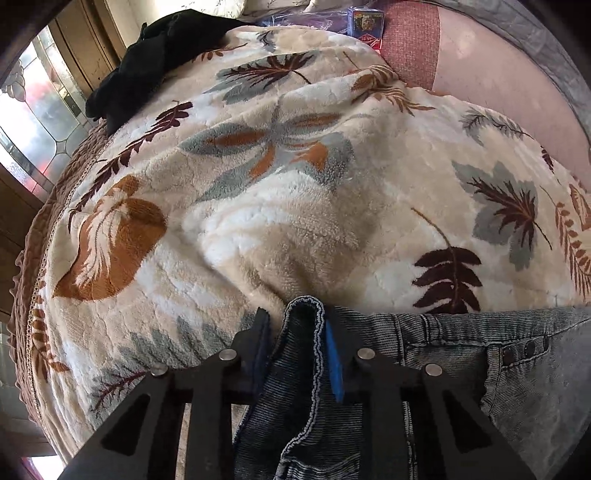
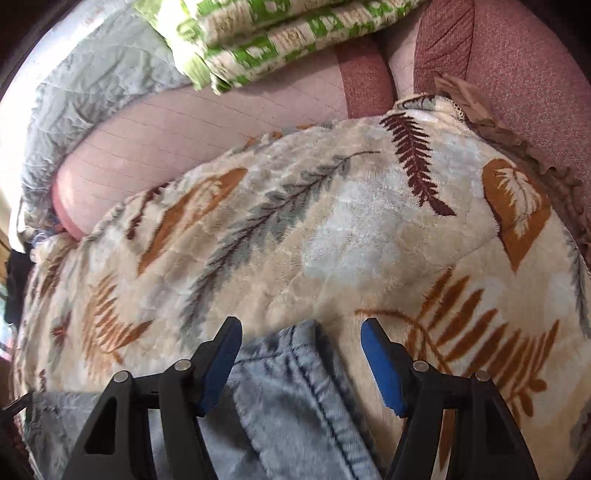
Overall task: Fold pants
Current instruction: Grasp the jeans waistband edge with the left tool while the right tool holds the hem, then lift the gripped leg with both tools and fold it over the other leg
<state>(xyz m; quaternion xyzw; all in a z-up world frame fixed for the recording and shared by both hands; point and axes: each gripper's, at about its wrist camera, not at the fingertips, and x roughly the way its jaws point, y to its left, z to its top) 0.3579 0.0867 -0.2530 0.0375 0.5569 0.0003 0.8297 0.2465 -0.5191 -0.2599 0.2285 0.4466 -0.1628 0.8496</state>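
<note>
Grey-blue denim pants [image 1: 461, 343] lie on a cream fleece blanket with leaf prints [image 1: 280, 206]. My left gripper [image 1: 297, 321] is shut on a bunched fold of the pants' waistband, which stands up between the fingers; the rivets and fly lie to the right. In the right wrist view my right gripper [image 2: 301, 332] is open, its fingers either side of a pants edge [image 2: 295, 391] with a dark seam, lying on the blanket [image 2: 314, 229]. The right gripper's blue pads [image 2: 382, 369] do not touch the cloth.
A black garment [image 1: 147, 62] lies at the blanket's far left, near a window. A small box [image 1: 365, 22] and pink bedding [image 1: 491, 81] are at the back. In the right wrist view, a green-patterned folded quilt [image 2: 266, 40] and pink mattress [image 2: 192, 136] lie beyond the blanket.
</note>
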